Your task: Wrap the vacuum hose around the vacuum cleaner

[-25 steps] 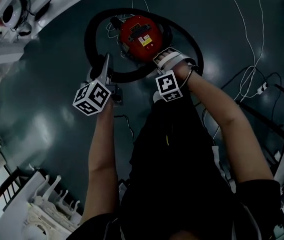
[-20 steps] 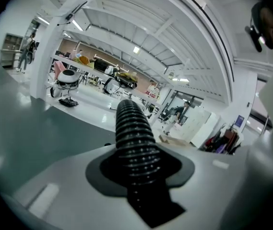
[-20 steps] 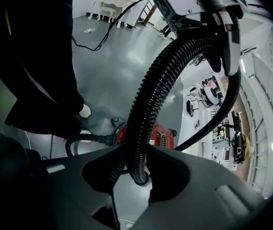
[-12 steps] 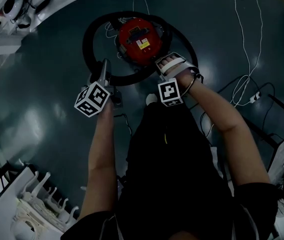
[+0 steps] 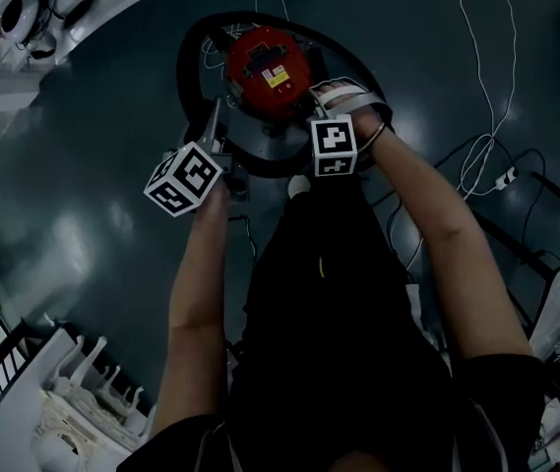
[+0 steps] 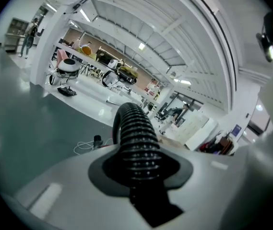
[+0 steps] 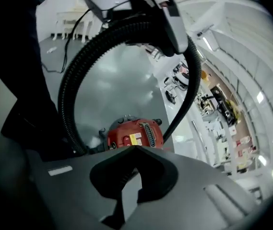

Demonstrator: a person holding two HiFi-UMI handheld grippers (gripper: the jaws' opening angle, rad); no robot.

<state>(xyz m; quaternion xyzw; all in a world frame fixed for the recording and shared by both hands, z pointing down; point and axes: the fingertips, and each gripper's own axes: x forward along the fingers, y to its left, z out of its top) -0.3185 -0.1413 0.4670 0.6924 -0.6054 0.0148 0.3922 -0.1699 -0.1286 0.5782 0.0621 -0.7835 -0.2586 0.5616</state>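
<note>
Holds the black hose (image 6: pixel 135 138) in the left claw (image 5: pixel 215 111), just now squeezed tighter on it, with the right claw (image 7: pixel 134 152) pinched together and empty just beside the red vacuum cleaner (image 5: pixel 268 67), ringed loosely by the hose on the floor (image 5: pixel 83 165).

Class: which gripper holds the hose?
The left gripper: its jaws have just been closing on the ribbed hose; the right gripper is shut, empty.
</note>
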